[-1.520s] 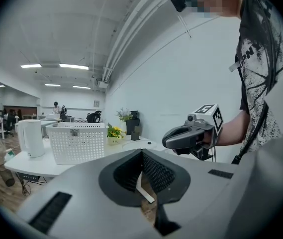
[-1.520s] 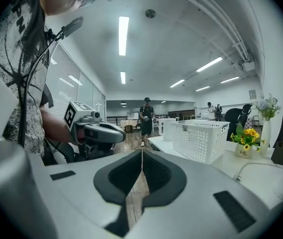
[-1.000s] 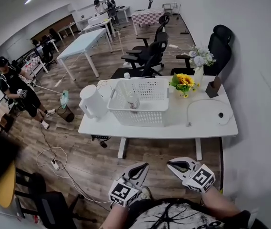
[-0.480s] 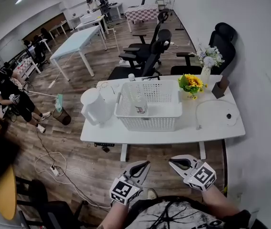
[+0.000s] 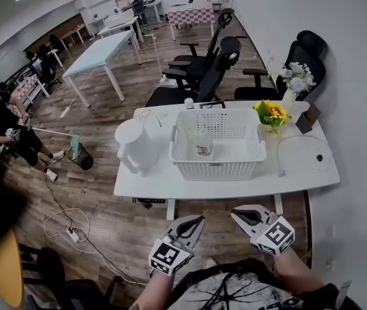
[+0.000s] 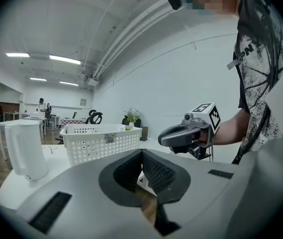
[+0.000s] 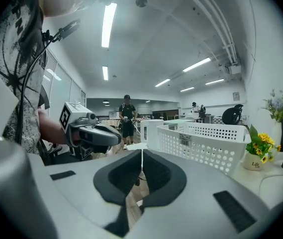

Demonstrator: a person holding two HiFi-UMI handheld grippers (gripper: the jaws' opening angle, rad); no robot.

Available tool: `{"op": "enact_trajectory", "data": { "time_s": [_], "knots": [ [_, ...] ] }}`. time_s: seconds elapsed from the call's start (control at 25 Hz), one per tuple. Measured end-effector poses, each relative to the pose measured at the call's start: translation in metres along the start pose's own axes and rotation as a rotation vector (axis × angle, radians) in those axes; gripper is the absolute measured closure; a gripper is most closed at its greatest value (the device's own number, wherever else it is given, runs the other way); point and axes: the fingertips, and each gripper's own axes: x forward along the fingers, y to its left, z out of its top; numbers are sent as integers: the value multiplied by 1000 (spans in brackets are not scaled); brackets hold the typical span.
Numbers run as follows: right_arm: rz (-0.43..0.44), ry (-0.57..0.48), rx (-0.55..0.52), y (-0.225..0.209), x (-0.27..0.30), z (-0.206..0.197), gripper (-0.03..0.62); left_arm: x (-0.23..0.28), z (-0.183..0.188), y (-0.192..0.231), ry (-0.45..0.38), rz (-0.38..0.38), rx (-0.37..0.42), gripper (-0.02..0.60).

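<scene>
I hold both grippers at waist height, short of a white table [image 5: 151, 181]. In the head view my left gripper [image 5: 195, 221] and right gripper [image 5: 236, 213] point toward the table's front edge, side by side and apart. In the left gripper view the jaws of the left gripper [image 6: 142, 152] are pressed together with nothing between them, and the right gripper [image 6: 186, 136] hangs beside them. The right gripper [image 7: 141, 151] is also shut and empty, with the left gripper [image 7: 92, 133] off to its left. Nearest ahead stands a white perforated basket [image 5: 218, 146] holding a small bottle [image 5: 202, 144].
A white kettle [image 5: 137, 146] stands left of the basket. Yellow flowers [image 5: 272, 113], a vase of pale flowers [image 5: 296, 79] and a round white pad [image 5: 302, 155] are at the table's right end. Black office chairs [image 5: 215, 70] stand behind it. A person [image 5: 12, 134] sweeps at the far left. Cables [image 5: 73, 225] lie on the wood floor.
The table, basket and kettle have come closer and look larger in every view. Both grippers keep their place before my body and stay shut.
</scene>
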Motion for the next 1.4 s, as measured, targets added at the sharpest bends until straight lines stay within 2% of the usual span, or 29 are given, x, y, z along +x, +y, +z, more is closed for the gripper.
{"op": "enact_trajectory", "data": {
  "time_s": [0.36, 0.64, 0.84, 1.16, 1.4],
  "knots": [
    [-34, -2, -3, -6, 22, 10, 570, -10, -17, 33, 11, 3, -44, 571],
    [-12, -23, -22, -19, 38, 30, 569, -1, -1, 57, -9, 9, -31, 571],
    [6, -43, -27, -46, 51, 47, 569, 16, 4, 75, -5, 32, -32, 571],
    [84, -102, -58, -88, 65, 95, 569, 49, 11, 105, -23, 75, -47, 571],
    [114, -54, -141, -122, 83, 118, 569, 64, 9, 117, -9, 111, -75, 571]
  ]
}}
